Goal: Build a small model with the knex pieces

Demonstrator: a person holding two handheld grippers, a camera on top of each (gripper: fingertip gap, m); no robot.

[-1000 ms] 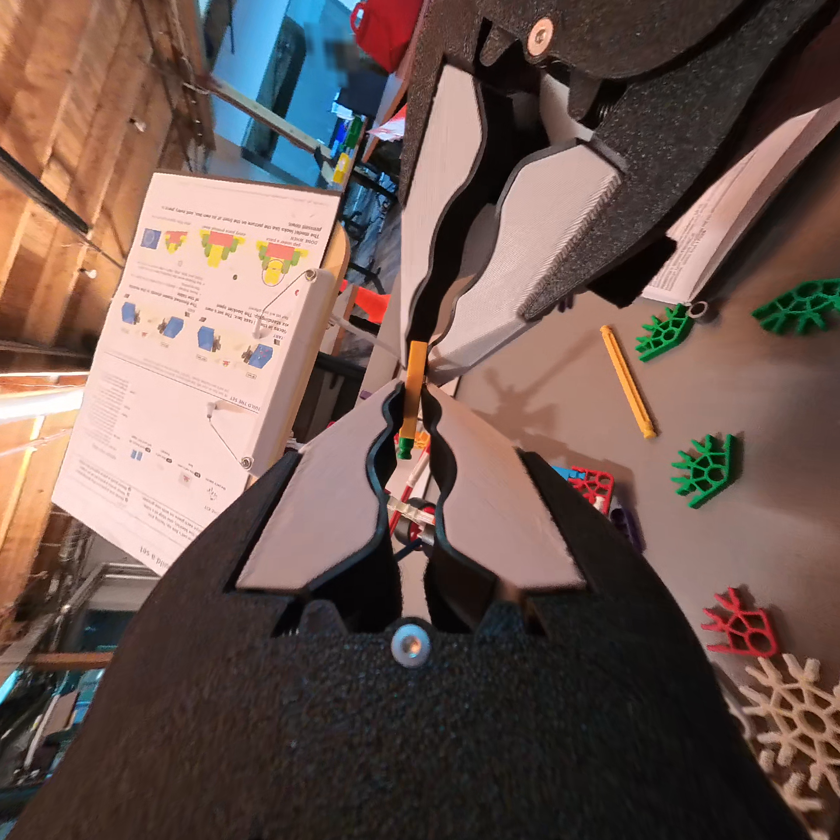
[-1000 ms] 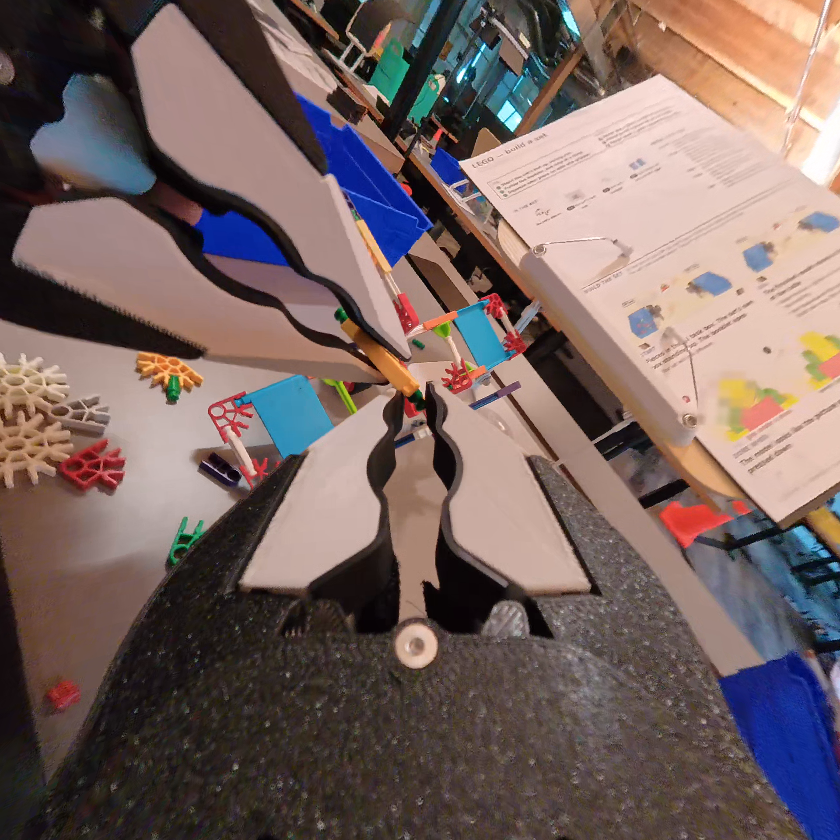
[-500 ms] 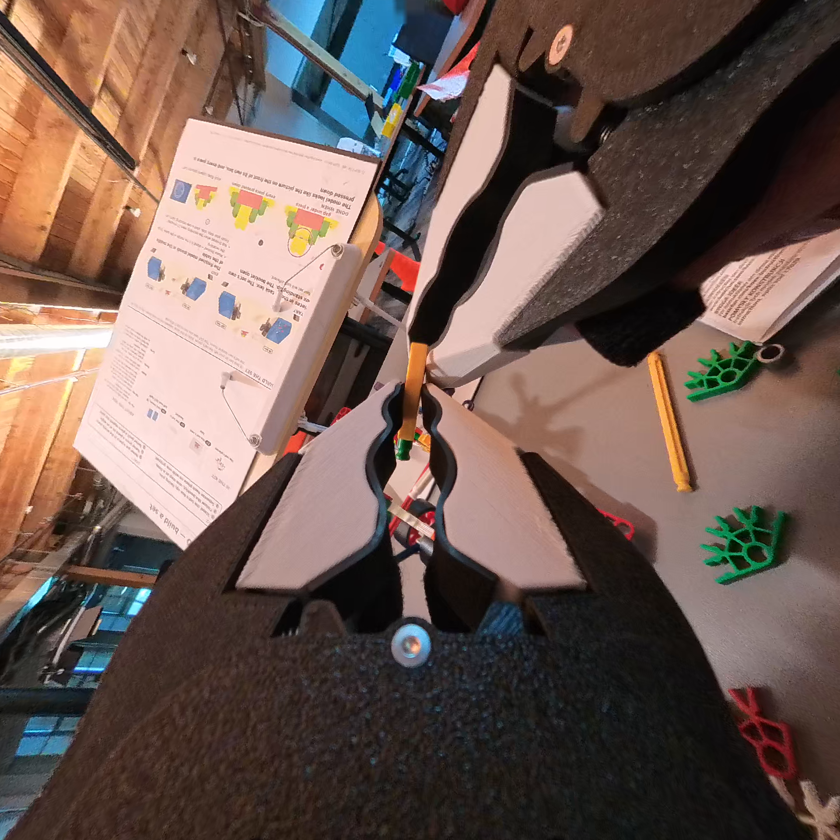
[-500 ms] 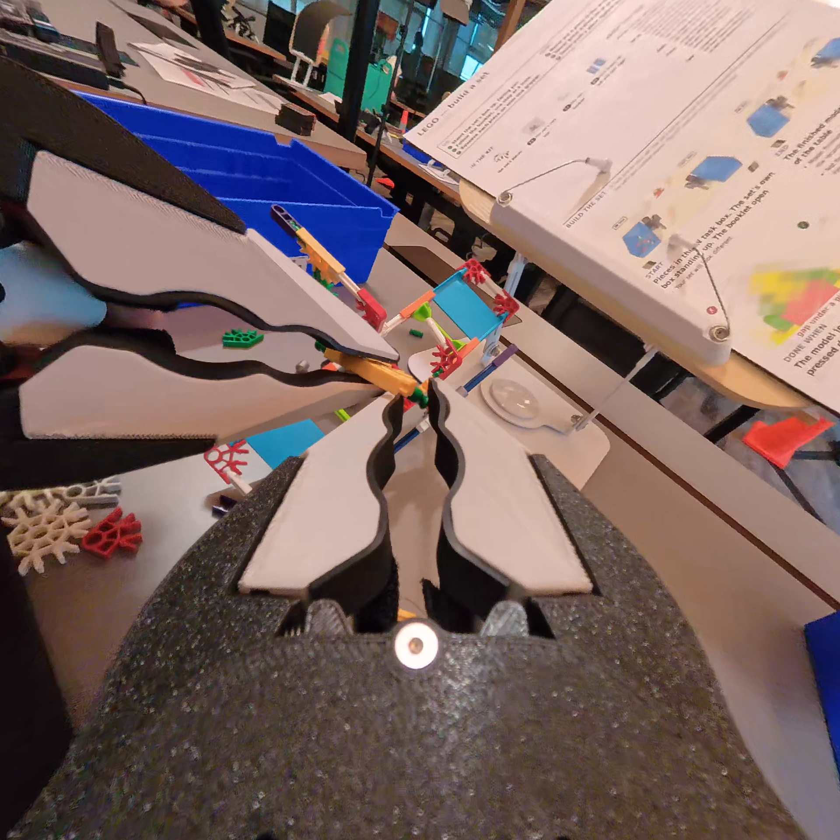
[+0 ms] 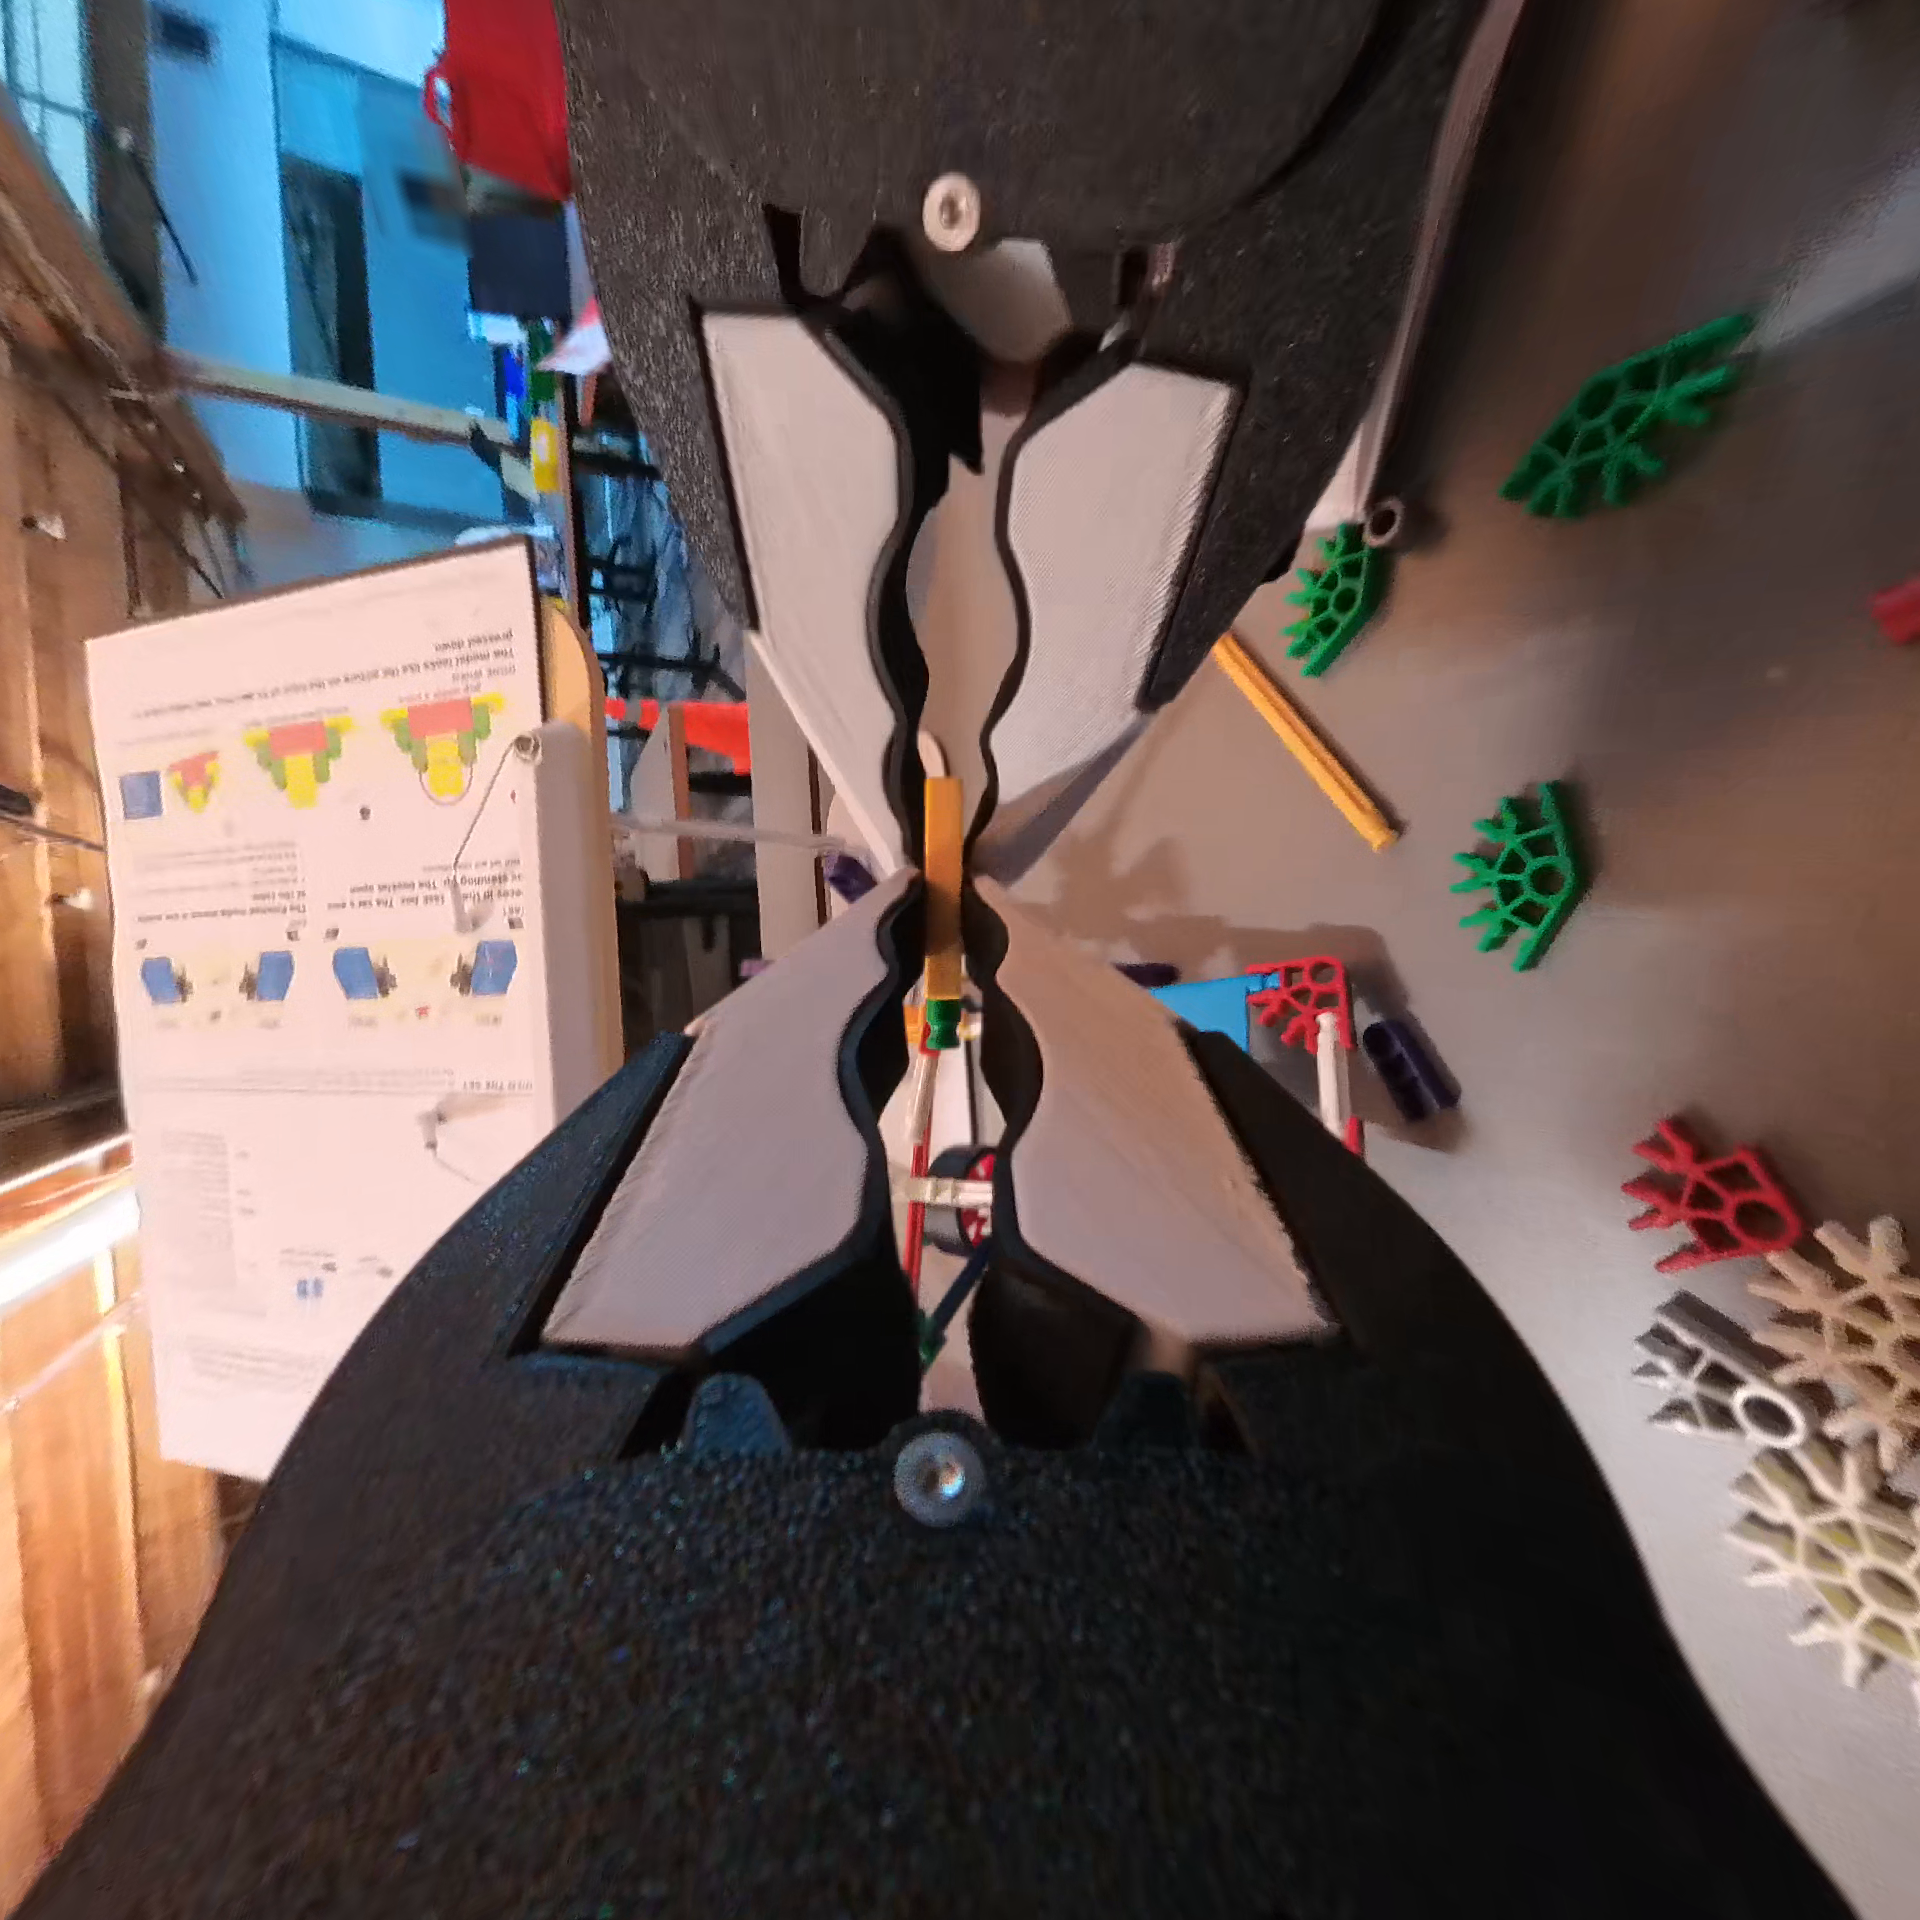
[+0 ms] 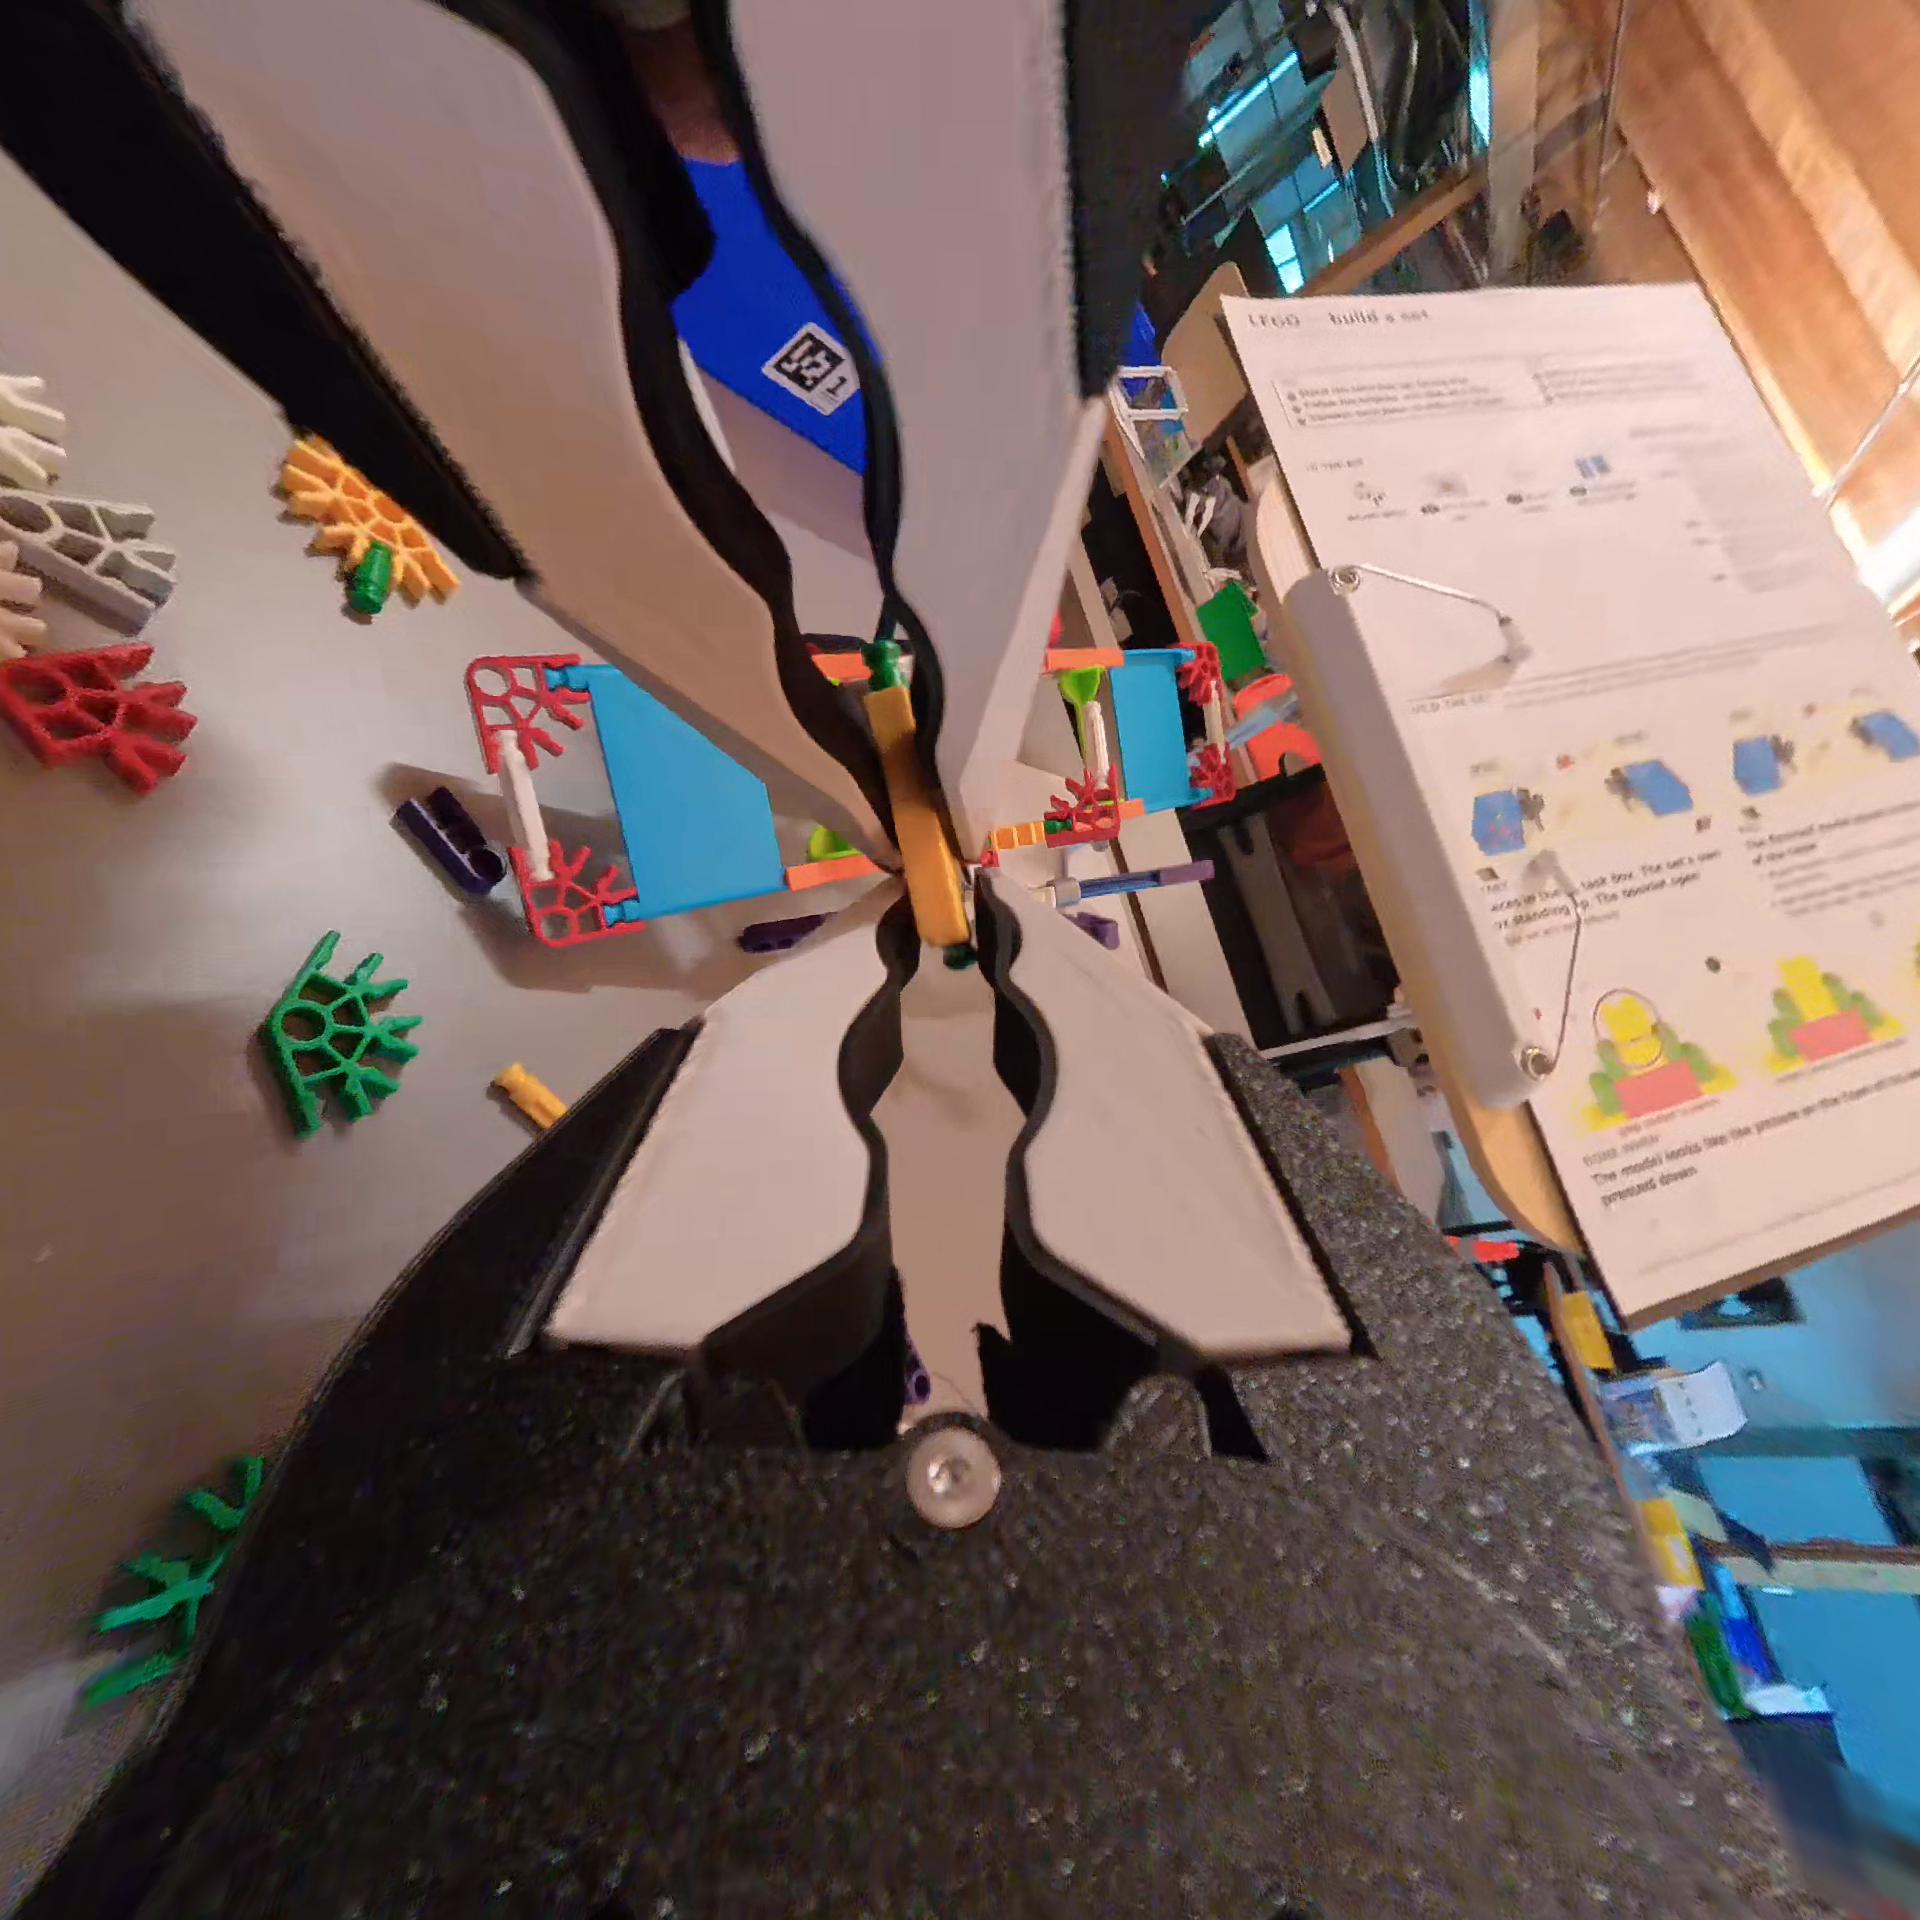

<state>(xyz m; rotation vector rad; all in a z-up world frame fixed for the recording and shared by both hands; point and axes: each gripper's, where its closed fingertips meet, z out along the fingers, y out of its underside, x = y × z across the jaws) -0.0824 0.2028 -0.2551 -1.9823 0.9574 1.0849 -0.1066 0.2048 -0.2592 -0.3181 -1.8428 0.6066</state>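
My left gripper (image 5: 940,896) and my right gripper (image 6: 943,906) meet tip to tip above the grey table (image 5: 1558,1039). Both are shut on the same short yellow rod (image 5: 943,883) with green ends, each pinching one end. In the left wrist view the right gripper (image 5: 951,826) comes down from the top. In the right wrist view the left gripper (image 6: 923,844) comes from the top, over the rod (image 6: 914,821). Below lies a blue panel with red connectors (image 6: 675,800), and a second blue-panel assembly (image 6: 1138,727) stands behind.
Loose pieces lie on the table: green connectors (image 5: 1522,878), a red connector (image 5: 1714,1195), white snowflake connectors (image 5: 1860,1340), an orange connector (image 6: 358,520), a purple piece (image 6: 452,836) and a yellow rod (image 5: 1304,743). An instruction board (image 6: 1610,727) stands at the table edge. A blue bin (image 6: 769,312) is behind. My left and right fingertips are right by each other. From either gripper's tips it is about 11 centimeters to the purple piece (image 6: 452,836). It is also in sight in the left wrist view (image 5: 1401,1071).
Both grippers have turned and now face each other in line along the yellow rod, where before the other gripper came in at a slant. Both stay shut on the rod.
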